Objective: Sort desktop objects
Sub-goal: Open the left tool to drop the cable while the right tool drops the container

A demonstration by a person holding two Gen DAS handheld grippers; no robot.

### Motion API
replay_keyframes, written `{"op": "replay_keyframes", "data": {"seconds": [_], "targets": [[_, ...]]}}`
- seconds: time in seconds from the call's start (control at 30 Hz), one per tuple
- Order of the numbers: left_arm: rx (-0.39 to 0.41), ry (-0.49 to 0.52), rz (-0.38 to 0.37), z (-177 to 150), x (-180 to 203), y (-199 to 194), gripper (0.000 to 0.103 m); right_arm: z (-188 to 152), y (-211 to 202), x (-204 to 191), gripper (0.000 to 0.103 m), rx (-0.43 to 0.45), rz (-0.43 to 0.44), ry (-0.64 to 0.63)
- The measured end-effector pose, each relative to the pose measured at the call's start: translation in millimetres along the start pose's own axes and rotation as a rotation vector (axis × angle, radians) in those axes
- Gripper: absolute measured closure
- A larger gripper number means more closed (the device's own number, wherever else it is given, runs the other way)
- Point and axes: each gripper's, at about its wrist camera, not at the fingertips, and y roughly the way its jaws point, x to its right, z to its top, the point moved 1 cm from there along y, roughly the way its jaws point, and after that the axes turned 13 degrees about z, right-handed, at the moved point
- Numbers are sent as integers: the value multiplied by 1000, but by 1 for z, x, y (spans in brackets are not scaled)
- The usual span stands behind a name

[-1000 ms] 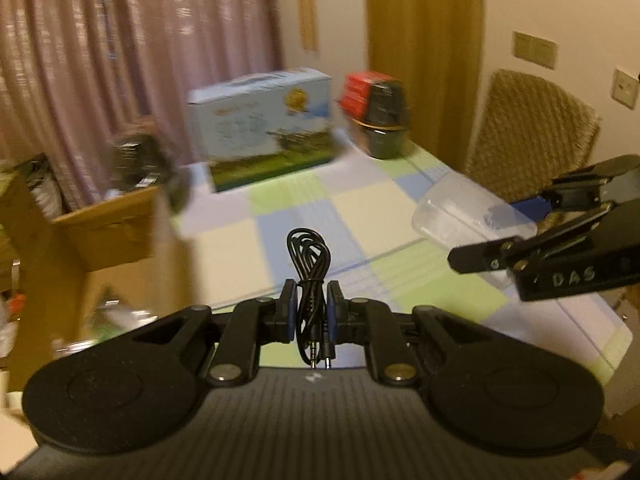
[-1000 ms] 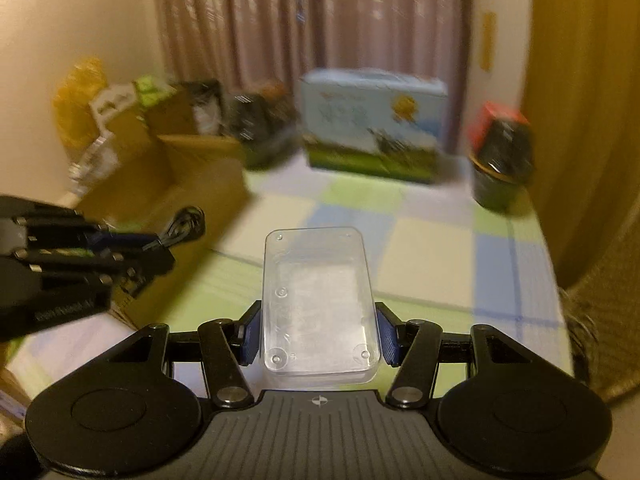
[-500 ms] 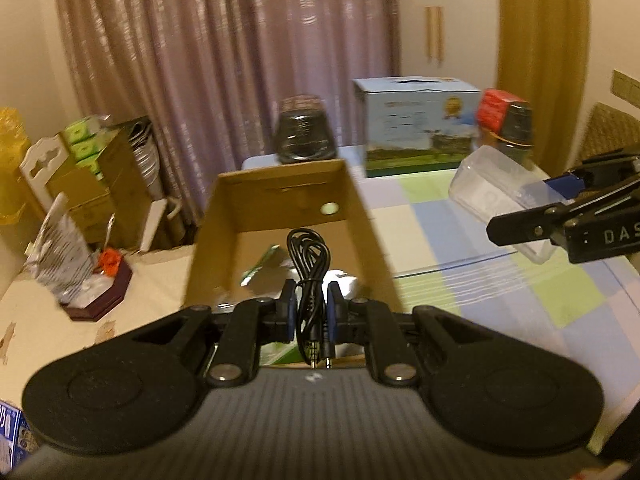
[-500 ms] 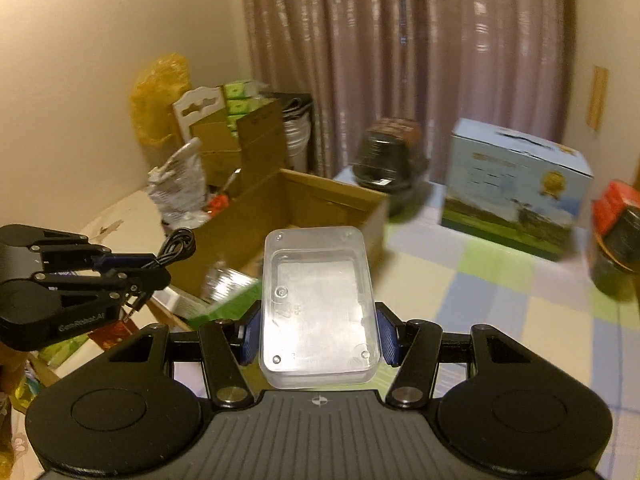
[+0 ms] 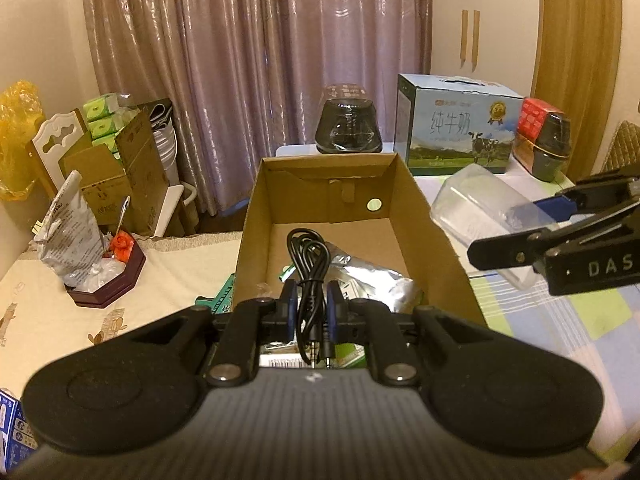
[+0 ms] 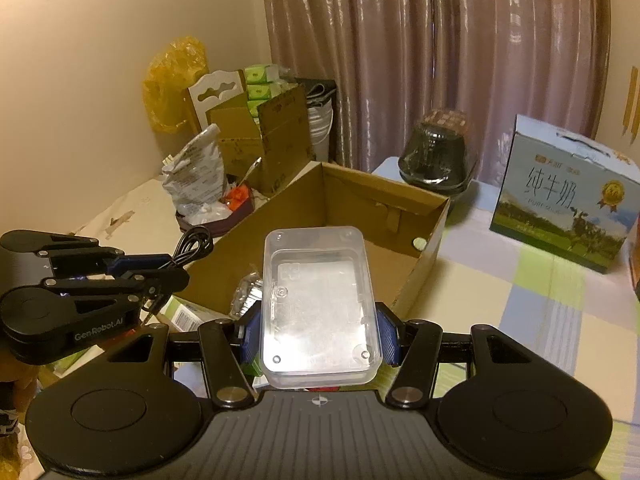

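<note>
above the open cardboard box (image 5: 432,236), the left gripper (image 5: 311,306) is clenching a coiled black cable (image 5: 309,264) in its jaws — the plugs are hanging over the near rim. just right of the box wall, the right gripper (image 6: 320,334) is gripping a clear plastic container (image 6: 318,304) by its sides, over a silver pouch (image 5: 372,286) lying inside.

Warm, dim indoor light tints both views yellowish, and the corners fall off into dark vignette. Fisheye bending curves the curtain (image 5: 256,80) and walls toward the edges. Glare whitens the clear plastic box (image 6: 318,308) and streaks the curtain folds; both views are sharp, without motion blur.
</note>
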Motion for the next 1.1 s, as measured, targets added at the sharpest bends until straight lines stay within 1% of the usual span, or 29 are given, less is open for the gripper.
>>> {"op": "replay_keyframes", "data": {"seconds": [0.23, 0.4, 0.43, 0.47, 0.5, 0.6, 0.73, 0.8, 0.83, 0.93, 0.97, 1.03, 1.1], "targets": [[-12, 1, -7, 1, 0, 24, 92, 3, 24, 13, 50, -8, -3, 27], [-25, -6, -9, -1, 1, 48, 91, 3, 39, 23, 50, -9, 16, 69], [-18, -26, -5, -1, -1, 50, 88, 4, 42, 26, 50, -11, 20, 77], [-15, -49, -6, -1, -3, 53, 82, 3, 44, 28, 50, -13, 22, 85], [-19, -57, -12, -2, -4, 56, 81, 3, 46, 29, 50, -14, 22, 92], [-11, -39, 0, -3, -4, 59, 81, 0, 49, 32, 50, -13, 22, 97], [-10, -33, -5, -8, -6, 56, 81, -2, 53, 35, 50, -12, 24, 110], [-5, -32, -1, -10, -7, 52, 79, -2, 54, 33, 50, -10, 31, 111], [-1, -32, 4, -9, -8, 51, 77, -2, 55, 32, 50, -9, 33, 112], [9, -35, 19, -10, -11, 46, 75, 0, 57, 30, 49, 1, 49, 120], [9, -40, 22, -10, -12, 44, 74, 0, 57, 30, 49, 5, 53, 122], [10, -44, 24, -11, -14, 40, 72, 1, 54, 30, 40, 14, 49, 128], [14, -47, 30, -13, -14, 35, 63, 0, 47, 33, 36, 27, 52, 132]]}}
